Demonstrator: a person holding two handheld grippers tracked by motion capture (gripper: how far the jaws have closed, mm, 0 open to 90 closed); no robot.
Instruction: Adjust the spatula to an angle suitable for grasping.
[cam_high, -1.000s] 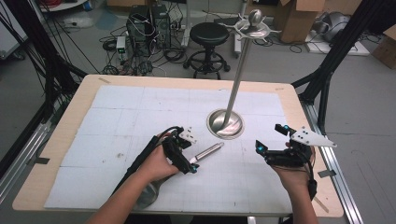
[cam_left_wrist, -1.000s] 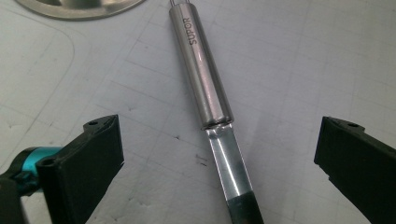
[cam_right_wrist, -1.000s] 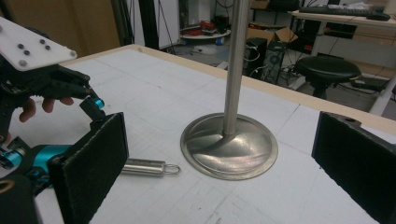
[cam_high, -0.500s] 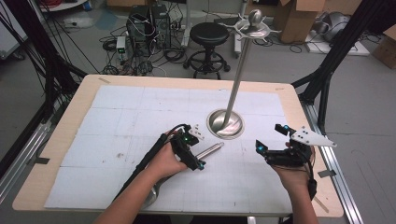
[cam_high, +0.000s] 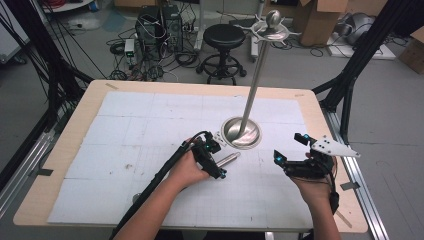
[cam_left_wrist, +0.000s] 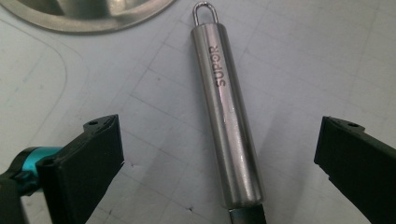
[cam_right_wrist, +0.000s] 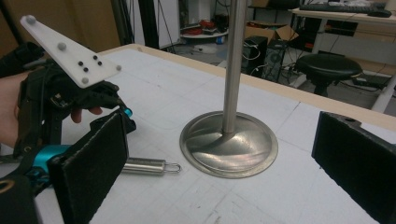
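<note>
A steel utensil handle (cam_high: 230, 158) marked SUPOR (cam_left_wrist: 229, 121) lies flat on the white gridded mat, its hanging loop pointing at the stand. My left gripper (cam_high: 220, 157) is open, and its jaws (cam_left_wrist: 222, 135) stand wide on either side of the handle without touching it. The steel stand has a round base (cam_high: 242, 132) and a tall pole (cam_right_wrist: 232, 65) with hooks on top (cam_high: 270, 27). My right gripper (cam_high: 289, 147) is held open at the right of the base, facing it (cam_right_wrist: 224, 149), with nothing between its jaws. The handle's loop end (cam_right_wrist: 149, 166) lies left of the base.
The white mat (cam_high: 140, 130) covers most of the wooden table (cam_high: 75, 125). Behind the table stand a black stool (cam_high: 224, 37), computer towers (cam_high: 157, 25) with cables, and cardboard boxes (cam_high: 320, 20). Black frame posts (cam_high: 360, 55) rise at both sides.
My left gripper has slid right and a little forward along the handle, toward the stand's base. The right gripper has stayed still.
</note>
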